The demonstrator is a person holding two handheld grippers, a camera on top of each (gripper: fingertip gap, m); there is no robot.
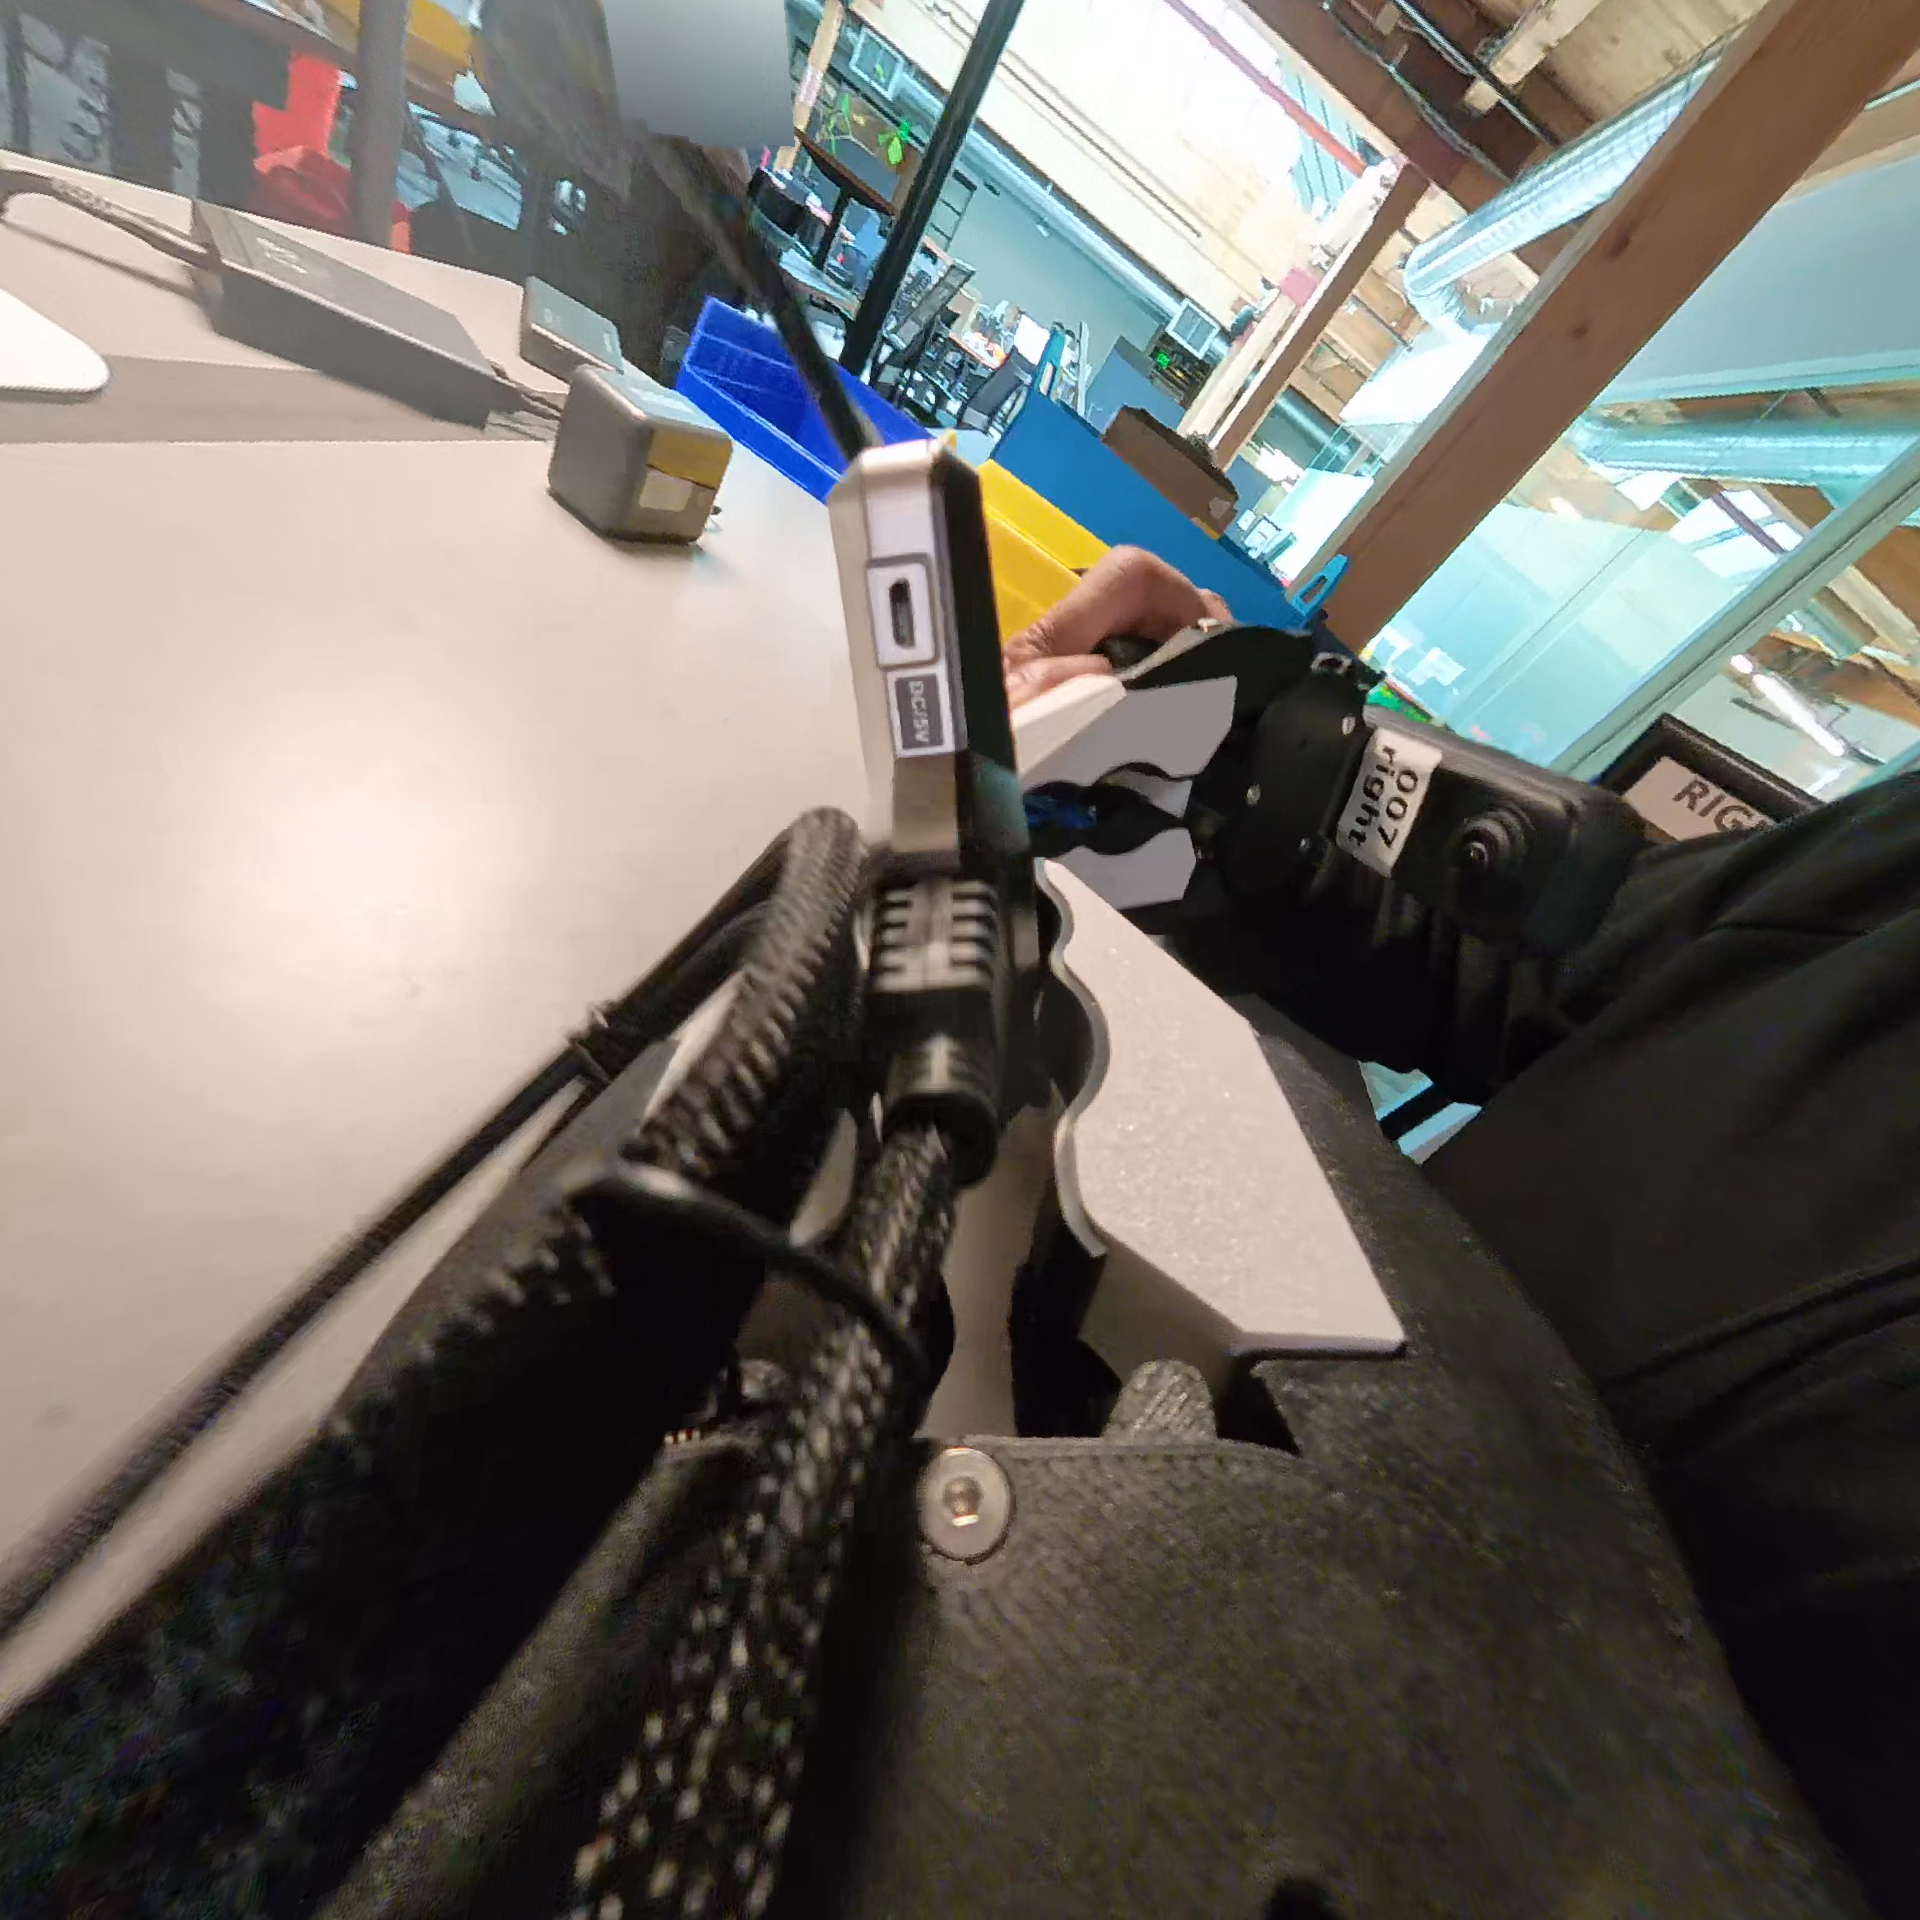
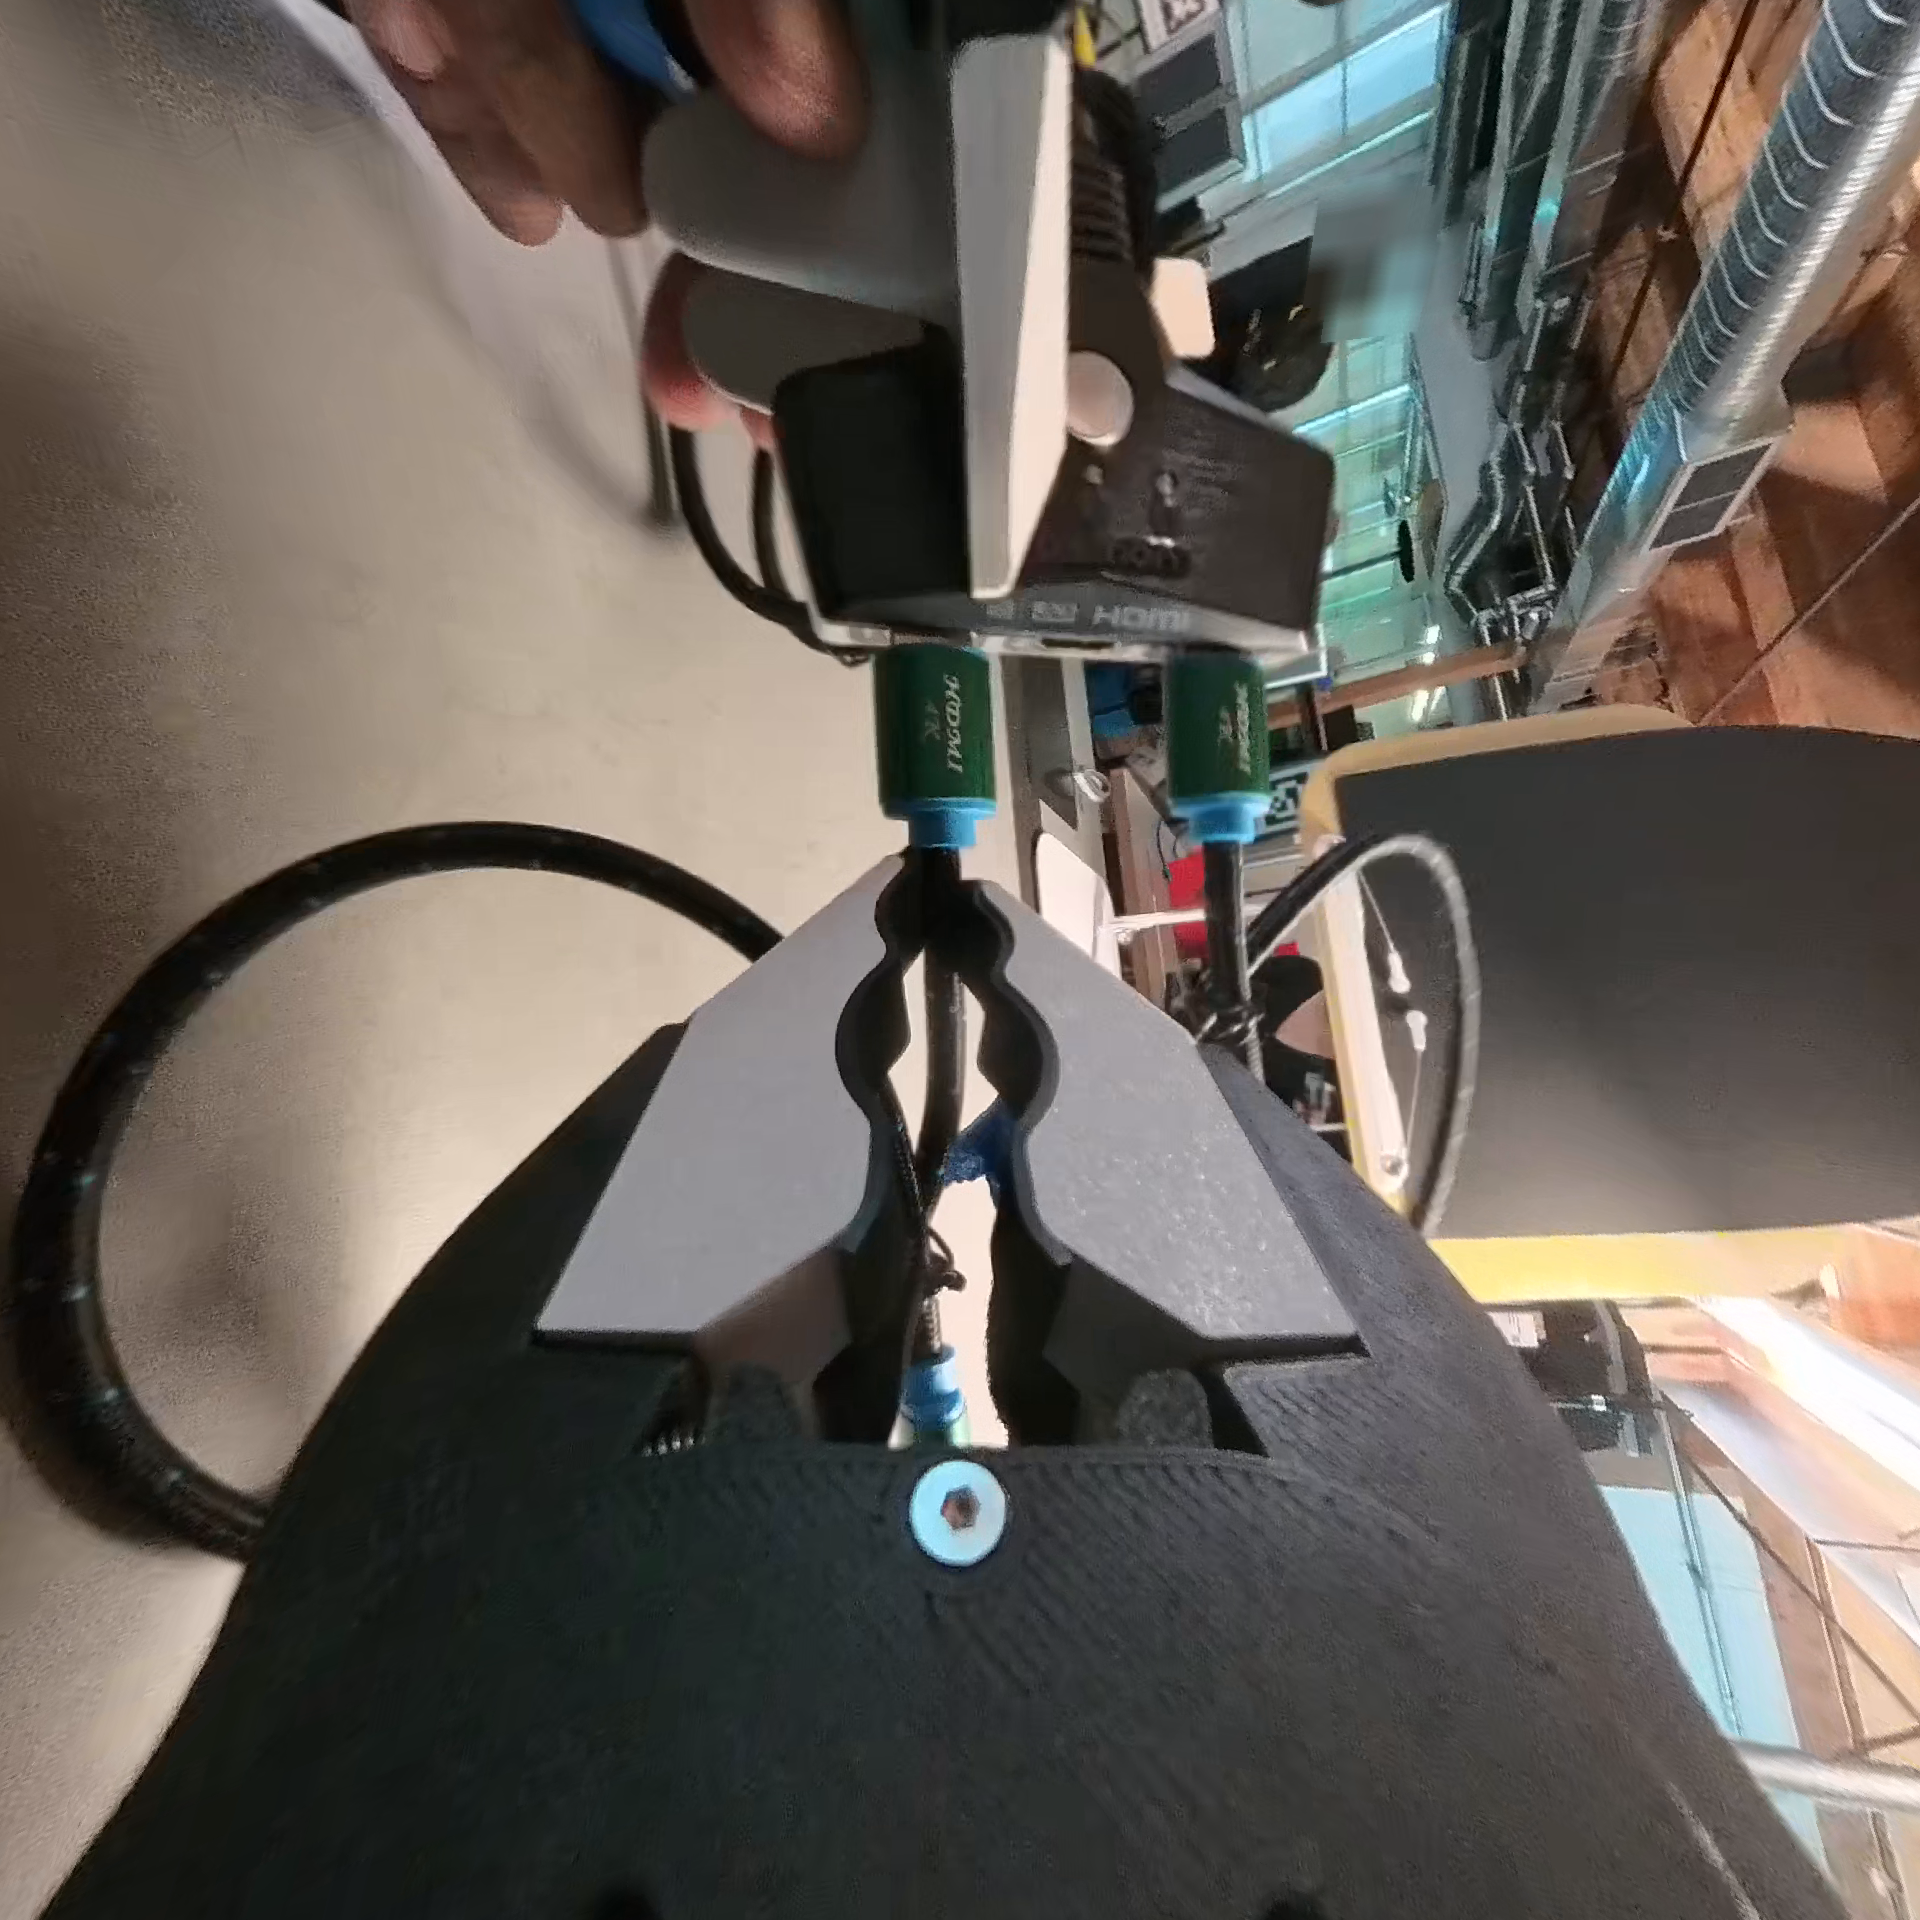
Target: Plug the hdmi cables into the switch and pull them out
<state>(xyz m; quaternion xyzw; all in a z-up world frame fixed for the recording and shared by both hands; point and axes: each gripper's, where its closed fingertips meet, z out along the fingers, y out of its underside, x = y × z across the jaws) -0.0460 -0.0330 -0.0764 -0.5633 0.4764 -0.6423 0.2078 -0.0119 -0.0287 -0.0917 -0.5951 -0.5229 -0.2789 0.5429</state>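
Left wrist view: my left gripper (image 1: 997, 914) pinches the switch (image 1: 920, 655), held on edge above the table's (image 1: 364, 779) right edge. A braided black cable (image 1: 914, 1195) is plugged into its near end, running back between my fingers. My right gripper (image 1: 1049, 821) sits just behind the switch, its white fingers (image 1: 1143, 727) pressed together.

Right wrist view: my right gripper (image 2: 940, 894) is pinching a thin black cable (image 2: 940, 1029) just below its green plug (image 2: 933, 732), which is seated in the switch (image 2: 1060, 530). A second green plug (image 2: 1216, 743) sits in a port beside it. The left gripper (image 2: 1013, 312) clamps the switch from above.
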